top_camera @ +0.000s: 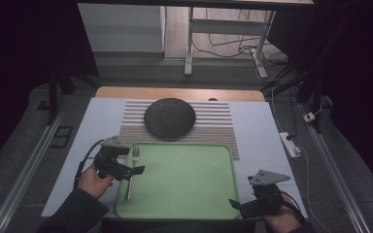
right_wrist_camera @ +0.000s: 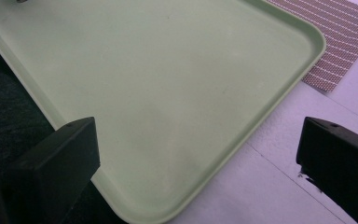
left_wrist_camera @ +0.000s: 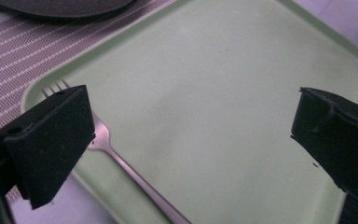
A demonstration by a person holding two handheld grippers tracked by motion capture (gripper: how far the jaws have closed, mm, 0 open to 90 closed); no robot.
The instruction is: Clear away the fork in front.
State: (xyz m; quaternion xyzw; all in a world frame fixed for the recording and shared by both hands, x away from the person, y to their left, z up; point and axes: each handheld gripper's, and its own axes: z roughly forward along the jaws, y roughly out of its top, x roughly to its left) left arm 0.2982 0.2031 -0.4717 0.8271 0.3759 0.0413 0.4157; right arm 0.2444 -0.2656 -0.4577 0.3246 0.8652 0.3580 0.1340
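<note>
A metal fork (top_camera: pixel 131 172) lay flat on the green tray (top_camera: pixel 189 184), along the tray's left edge, tines toward the far side and handle toward the person. The tray sat at the near edge of the table (top_camera: pixel 262 126), its far edge overlapping a striped placemat (top_camera: pixel 218 127). A dark round plate (top_camera: pixel 169 118) rested on that mat, beyond the tray and apart from the fork.

The left tool (top_camera: pixel 131 171) hovered over the tray's left edge just above the fork, held in the person's left hand (top_camera: pixel 93 180). Its jaws stood wide apart with nothing clamped; in the left gripper view (left_wrist_camera: pixel 191 126) the fork (left_wrist_camera: pixel 121 161) ran beneath the left jaw without being pressed by it.

The right tool (top_camera: pixel 240 204) was at the tray's near right corner, held in the right hand (top_camera: pixel 284 219). Its jaws were also spread wide, empty, over the tray's (right_wrist_camera: pixel 168 93) rim and the bare table (right_wrist_camera: pixel 270 186) beside it.
</note>
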